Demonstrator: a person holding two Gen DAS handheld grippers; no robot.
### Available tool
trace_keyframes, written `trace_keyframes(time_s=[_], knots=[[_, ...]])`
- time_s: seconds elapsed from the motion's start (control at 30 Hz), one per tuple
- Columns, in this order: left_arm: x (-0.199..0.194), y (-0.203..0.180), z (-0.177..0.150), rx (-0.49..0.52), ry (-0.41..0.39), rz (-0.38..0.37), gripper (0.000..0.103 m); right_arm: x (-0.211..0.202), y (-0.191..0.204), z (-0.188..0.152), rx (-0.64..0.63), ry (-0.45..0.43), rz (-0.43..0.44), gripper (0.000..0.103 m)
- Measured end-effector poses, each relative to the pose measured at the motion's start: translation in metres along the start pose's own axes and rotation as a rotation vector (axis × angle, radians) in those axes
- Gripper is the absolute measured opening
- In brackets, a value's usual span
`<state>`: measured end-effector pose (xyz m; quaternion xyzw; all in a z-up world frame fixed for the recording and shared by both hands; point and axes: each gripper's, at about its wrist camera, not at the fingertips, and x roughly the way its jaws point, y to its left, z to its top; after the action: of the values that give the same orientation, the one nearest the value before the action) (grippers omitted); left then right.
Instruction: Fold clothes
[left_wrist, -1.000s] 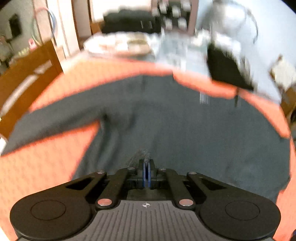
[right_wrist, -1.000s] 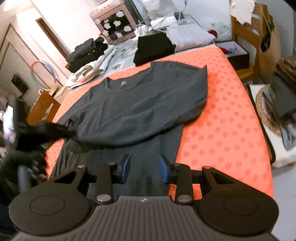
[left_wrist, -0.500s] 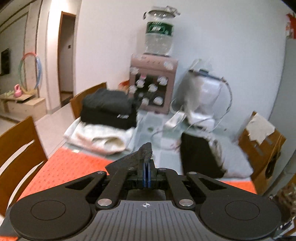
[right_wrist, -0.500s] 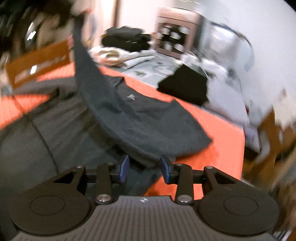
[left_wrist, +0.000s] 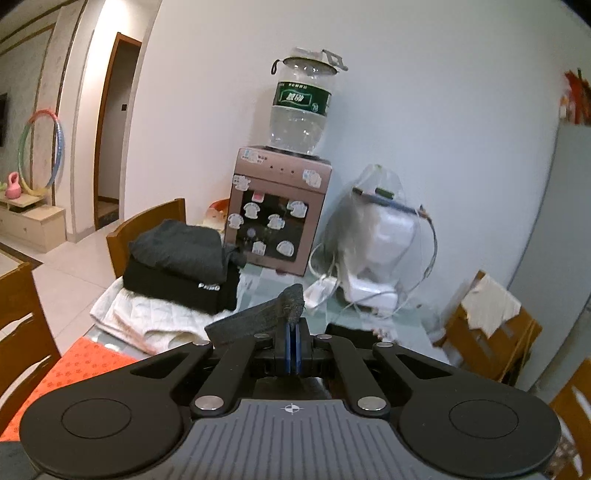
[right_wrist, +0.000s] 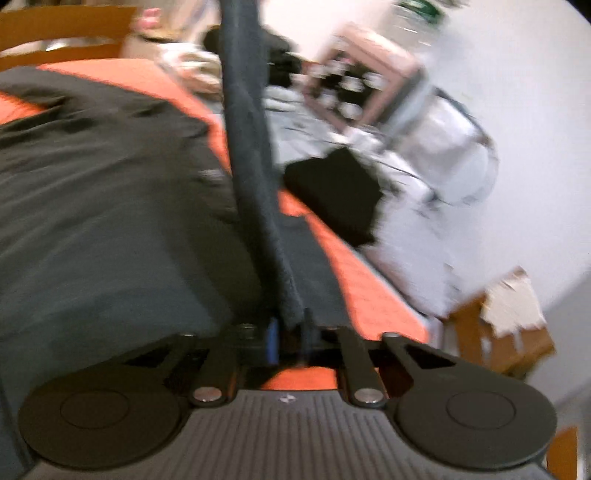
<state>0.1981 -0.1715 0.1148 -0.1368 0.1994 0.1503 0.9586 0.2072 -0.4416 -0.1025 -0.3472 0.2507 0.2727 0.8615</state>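
The dark grey shirt is spread on the orange tabletop, folding barely begun. Its lifted sleeve is pinched by the left gripper; the right gripper fingers are closing on it.

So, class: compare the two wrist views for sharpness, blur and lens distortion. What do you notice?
Left wrist view: mostly sharp, fisheye bending the doorway; water bottle label legible. Right wrist view: motion-smeared throughout, dark shirt and orange tablecloth soft-edged.
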Motion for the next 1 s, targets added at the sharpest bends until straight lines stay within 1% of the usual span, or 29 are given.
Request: trace_keyframes(time_s=[0.07,0.13,0.17,0.3,0.37,0.5,0.6,0.63,0.73,0.8,0.83,0.9,0.93,0.97,1.0], knots=[[0.006,0.002,0.000,-0.014,0.014,-0.019,0.005,-0.002,-0.015,-0.005,0.069,0.007,-0.047,0.006],[0.015,0.005,-0.011,-0.019,0.049,-0.033,0.005,-0.004,-0.029,-0.013,0.123,0.028,-0.090,0.006],[0.019,0.007,-0.017,-0.022,0.066,-0.040,0.005,-0.003,-0.034,-0.017,0.141,0.042,-0.096,0.006],[0.033,0.026,-0.065,-0.020,0.168,-0.053,0.005,0.001,-0.034,-0.038,0.138,0.111,-0.082,0.006],[0.038,0.040,-0.094,-0.019,0.233,-0.051,0.005,0.003,-0.029,-0.048,0.121,0.145,-0.053,0.006],[0.044,0.066,-0.145,0.019,0.353,0.009,0.006,0.001,-0.021,-0.059,0.111,0.178,0.017,0.007],[0.039,0.083,-0.167,0.025,0.432,0.033,0.007,-0.003,-0.017,-0.058,0.099,0.181,0.068,0.008],[0.038,0.089,-0.174,0.027,0.458,0.041,0.010,-0.005,-0.016,-0.057,0.097,0.184,0.080,0.009],[0.022,0.102,-0.183,0.030,0.500,0.035,0.016,-0.011,-0.018,-0.052,0.107,0.218,0.140,0.015],[0.012,0.110,-0.189,0.032,0.527,0.030,0.019,-0.017,-0.023,-0.051,0.133,0.242,0.177,0.018],[0.007,0.115,-0.192,0.033,0.541,0.027,0.023,-0.021,-0.027,-0.051,0.154,0.252,0.206,0.018],[-0.004,0.123,-0.191,0.009,0.540,0.000,0.027,-0.028,-0.036,-0.051,0.197,0.272,0.268,0.020],[-0.010,0.127,-0.191,-0.004,0.539,-0.014,0.030,-0.030,-0.043,-0.051,0.223,0.277,0.312,0.020],[-0.014,0.130,-0.188,-0.029,0.518,-0.018,0.031,-0.033,-0.049,-0.051,0.247,0.279,0.349,0.021],[-0.015,0.134,-0.186,-0.052,0.499,-0.020,0.033,-0.035,-0.055,-0.049,0.271,0.265,0.358,0.022]])
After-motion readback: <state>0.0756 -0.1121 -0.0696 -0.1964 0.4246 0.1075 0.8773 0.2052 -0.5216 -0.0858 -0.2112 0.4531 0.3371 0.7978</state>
